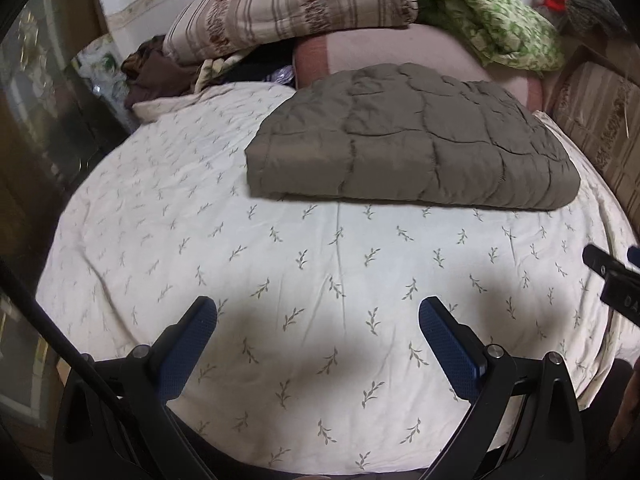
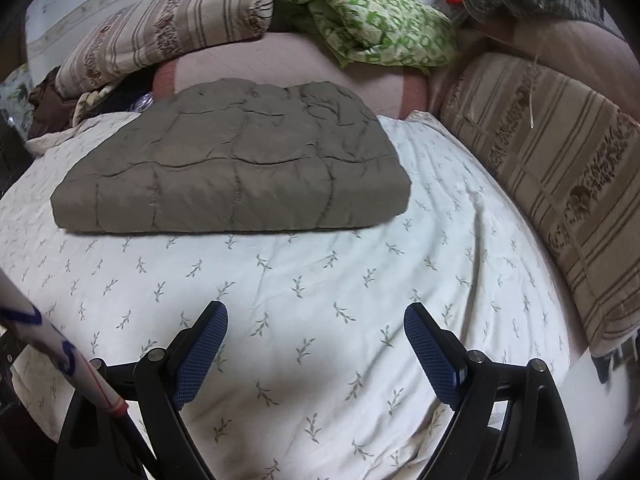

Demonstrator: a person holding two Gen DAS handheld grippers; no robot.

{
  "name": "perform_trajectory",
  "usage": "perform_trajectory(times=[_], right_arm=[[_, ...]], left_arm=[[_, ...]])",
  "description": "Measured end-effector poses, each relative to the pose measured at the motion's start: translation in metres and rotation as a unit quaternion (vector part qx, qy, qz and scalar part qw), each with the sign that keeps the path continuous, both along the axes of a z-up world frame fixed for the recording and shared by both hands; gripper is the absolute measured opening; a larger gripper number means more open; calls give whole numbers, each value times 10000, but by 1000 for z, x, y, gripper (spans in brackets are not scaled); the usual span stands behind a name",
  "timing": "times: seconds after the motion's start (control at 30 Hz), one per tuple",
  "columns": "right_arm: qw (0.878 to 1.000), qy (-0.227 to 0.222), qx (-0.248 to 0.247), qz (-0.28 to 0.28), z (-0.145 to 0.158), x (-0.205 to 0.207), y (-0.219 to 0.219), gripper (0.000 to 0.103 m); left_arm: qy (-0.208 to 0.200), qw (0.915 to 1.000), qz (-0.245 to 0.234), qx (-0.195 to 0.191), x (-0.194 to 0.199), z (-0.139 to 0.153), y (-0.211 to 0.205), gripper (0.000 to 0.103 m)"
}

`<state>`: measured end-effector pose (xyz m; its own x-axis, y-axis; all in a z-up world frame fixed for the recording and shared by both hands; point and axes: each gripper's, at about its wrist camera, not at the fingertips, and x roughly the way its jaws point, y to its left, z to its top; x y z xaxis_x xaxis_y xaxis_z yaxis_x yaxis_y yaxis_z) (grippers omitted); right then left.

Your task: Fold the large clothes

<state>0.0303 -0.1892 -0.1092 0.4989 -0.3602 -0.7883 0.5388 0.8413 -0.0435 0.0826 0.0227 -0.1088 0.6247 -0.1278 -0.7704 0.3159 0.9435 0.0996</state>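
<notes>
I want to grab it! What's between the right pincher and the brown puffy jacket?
Only bare leaf-print sheet lies between the right gripper and the folded brown quilted garment, as the right wrist view shows.

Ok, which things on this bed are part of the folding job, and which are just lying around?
Part of the job:
- brown quilted garment, folded flat on the leaf-print sheet
- left gripper and right gripper, both open and empty

Just lying about:
- striped quilt
- green patterned blanket
- striped cushion
</notes>
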Motion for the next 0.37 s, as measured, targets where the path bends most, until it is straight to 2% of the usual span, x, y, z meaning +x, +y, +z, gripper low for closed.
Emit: perform_trajectory(times=[0.1, 0.23, 0.37], right_arm=[[9998, 32, 163, 76, 2, 1, 3, 93], [9999, 18, 32, 151, 10, 2, 11, 93], [9993, 43, -11, 366, 14, 13, 25, 93]], left_arm=[[97, 9999, 14, -142, 6, 0, 1, 101], [206, 9991, -63, -372, 8, 1, 2, 101], [107, 9993, -24, -362, 4, 4, 8, 101]])
